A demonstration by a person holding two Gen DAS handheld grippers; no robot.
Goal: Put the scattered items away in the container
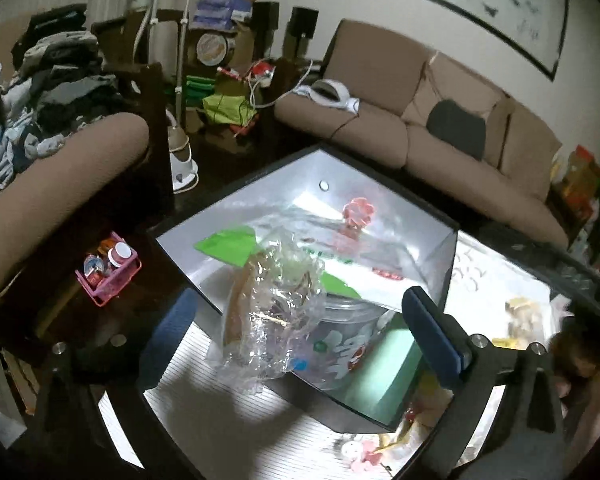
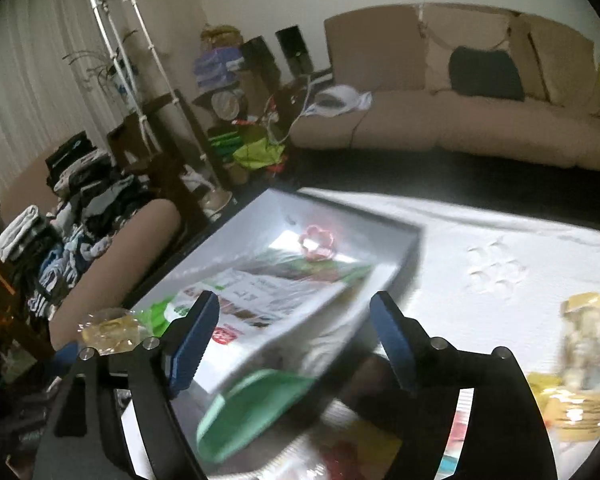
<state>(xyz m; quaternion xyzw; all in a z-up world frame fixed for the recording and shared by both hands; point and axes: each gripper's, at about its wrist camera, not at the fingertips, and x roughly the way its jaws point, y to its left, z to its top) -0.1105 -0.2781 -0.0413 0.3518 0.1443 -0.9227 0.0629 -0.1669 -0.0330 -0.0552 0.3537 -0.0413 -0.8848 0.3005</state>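
Both our left gripper (image 1: 296, 336) and right gripper (image 2: 294, 344) stand wide, holding nothing. The crinkly bag (image 1: 276, 304) perches on the container (image 1: 440, 276) rim; we suspect it slides out.

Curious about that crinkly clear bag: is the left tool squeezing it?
No, the left tool stands wide open, its blue fingers clear of the plastic bag.

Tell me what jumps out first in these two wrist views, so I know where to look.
The crinkled clear plastic bag catches the eye, sitting between the open left tool's fingers at the near edge of the black-rimmed container. From the right wrist, a white and green printed packet lies blurred in the container ahead of the open right tool. A pink flower-shaped piece rests deeper inside.
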